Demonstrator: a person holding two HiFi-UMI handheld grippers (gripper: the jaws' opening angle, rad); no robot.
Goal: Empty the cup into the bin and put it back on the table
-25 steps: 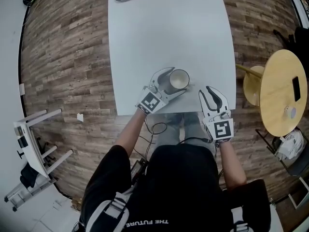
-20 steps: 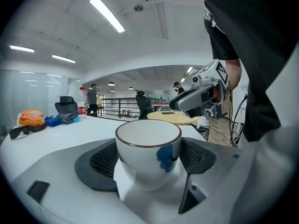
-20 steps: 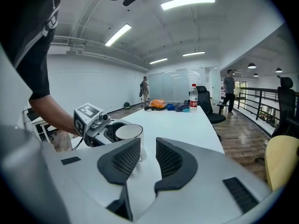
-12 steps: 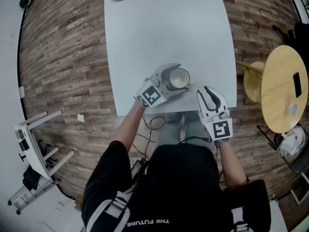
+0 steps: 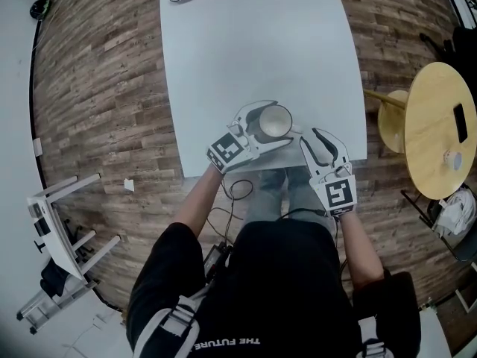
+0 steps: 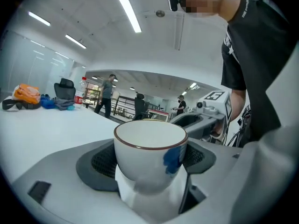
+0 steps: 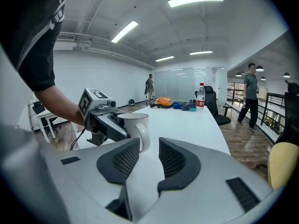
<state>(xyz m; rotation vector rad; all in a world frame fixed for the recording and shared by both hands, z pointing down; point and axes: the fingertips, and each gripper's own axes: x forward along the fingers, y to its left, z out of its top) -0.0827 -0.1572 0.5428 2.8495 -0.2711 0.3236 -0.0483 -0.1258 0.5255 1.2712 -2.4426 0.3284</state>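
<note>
Cup (image 5: pixel 274 122): one, white with a dark rim, upright, long axis vertical, mouth up. Handle (image 7: pixel 145 135) points toward the right gripper (image 7: pixel 148 146). The cup sits at the near edge of the white table (image 5: pixel 253 43); contact with the tabletop cannot be told. Grippers: two. Left gripper (image 5: pixel 273 119) is clamped on the cup, one pad on each side of the wall. The right gripper's jaws have just been opening and stand apart with nothing between them, just beside the cup.
</note>
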